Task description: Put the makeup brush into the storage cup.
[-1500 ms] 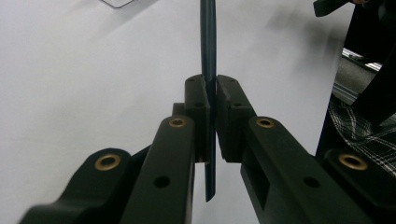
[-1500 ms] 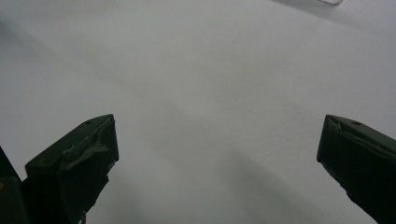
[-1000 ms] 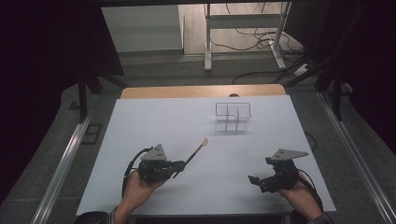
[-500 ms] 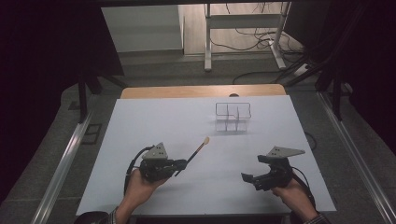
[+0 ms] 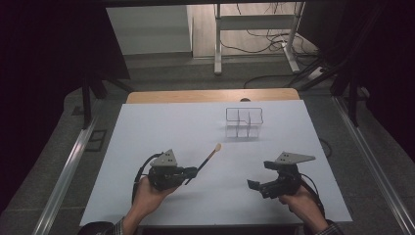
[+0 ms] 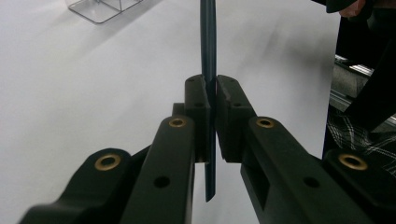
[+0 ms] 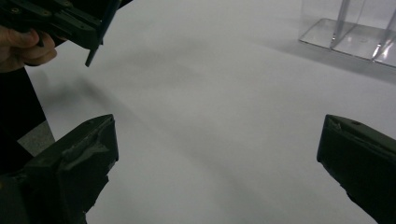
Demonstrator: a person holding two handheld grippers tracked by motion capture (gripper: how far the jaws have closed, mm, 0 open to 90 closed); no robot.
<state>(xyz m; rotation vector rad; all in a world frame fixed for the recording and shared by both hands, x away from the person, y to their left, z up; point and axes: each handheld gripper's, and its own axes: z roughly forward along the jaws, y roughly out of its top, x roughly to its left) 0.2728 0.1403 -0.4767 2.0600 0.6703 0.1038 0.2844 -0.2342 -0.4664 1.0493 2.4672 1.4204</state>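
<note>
Count: I've got two claws on the white table [image 5: 147,132], one spoon and one clear divided box [image 5: 243,122].
Left claw [image 5: 192,172]: clamped tight on the spoon [image 5: 208,159]; in the left gripper view the pads [image 6: 200,112] pinch the dark handle [image 6: 208,51] flat between them, and a short end of it sticks out below the pads.
Right claw [image 5: 253,185]: spread wide, nothing between its jaws; in the right gripper view I see bare table between them.
Spoon, look: thin dark handle with a small pale rounded end [image 5: 218,146], like light wood; long and slim.
Spoon, place: it runs out from the left claw's tips, slanting away and up, pale end raised above the table, well apart from my right claw.
Box: see-through, split into compartments, standing beyond both claws; nearer the spoon's pale end than either claw, but not touching it.
Hands: one hand on each claw, at the near edge of the table.
</note>
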